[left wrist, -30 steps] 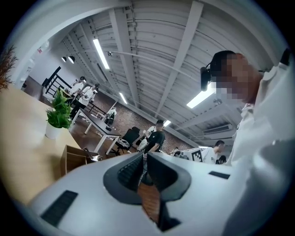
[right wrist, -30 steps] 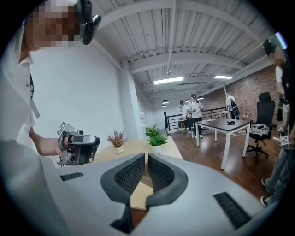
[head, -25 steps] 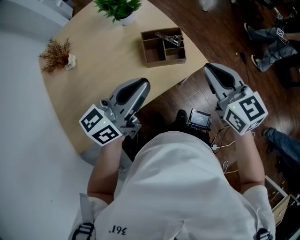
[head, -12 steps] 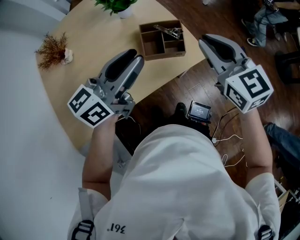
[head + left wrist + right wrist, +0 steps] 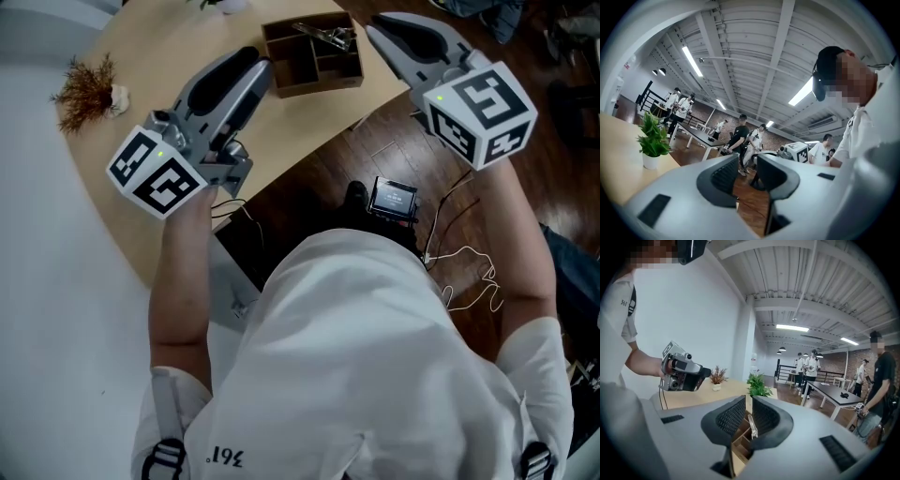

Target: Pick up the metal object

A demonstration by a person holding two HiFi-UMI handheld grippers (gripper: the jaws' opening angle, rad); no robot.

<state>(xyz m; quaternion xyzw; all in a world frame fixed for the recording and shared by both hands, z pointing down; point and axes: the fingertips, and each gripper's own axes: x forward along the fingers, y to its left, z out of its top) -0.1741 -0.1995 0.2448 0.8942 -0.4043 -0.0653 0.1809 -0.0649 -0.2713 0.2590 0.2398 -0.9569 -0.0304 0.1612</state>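
Observation:
The metal object [image 5: 324, 35], a shiny tool, lies in the back compartment of a brown wooden organiser box [image 5: 286, 58] on the light wood table [image 5: 141, 37]. My left gripper [image 5: 261, 67] hangs over the table just left of the box, and its jaws stand open with only floor showing between them [image 5: 747, 157]. My right gripper [image 5: 375, 26] is just right of the box, off the table's edge. In the right gripper view its jaws [image 5: 749, 397] stand a narrow gap apart and hold nothing. The metal object [image 5: 752, 426] and box [image 5: 741, 443] show through that gap.
A dried plant in a small pot [image 5: 86, 86] stands at the table's left edge, and a green potted plant [image 5: 757, 383] stands behind the box. A small black device [image 5: 392, 199] and white cables [image 5: 464, 272] lie on the dark wood floor. Several people stand far off [image 5: 740, 136].
Both grippers have moved forward and up towards the box. The left now reaches the box's left side and the right its right side.

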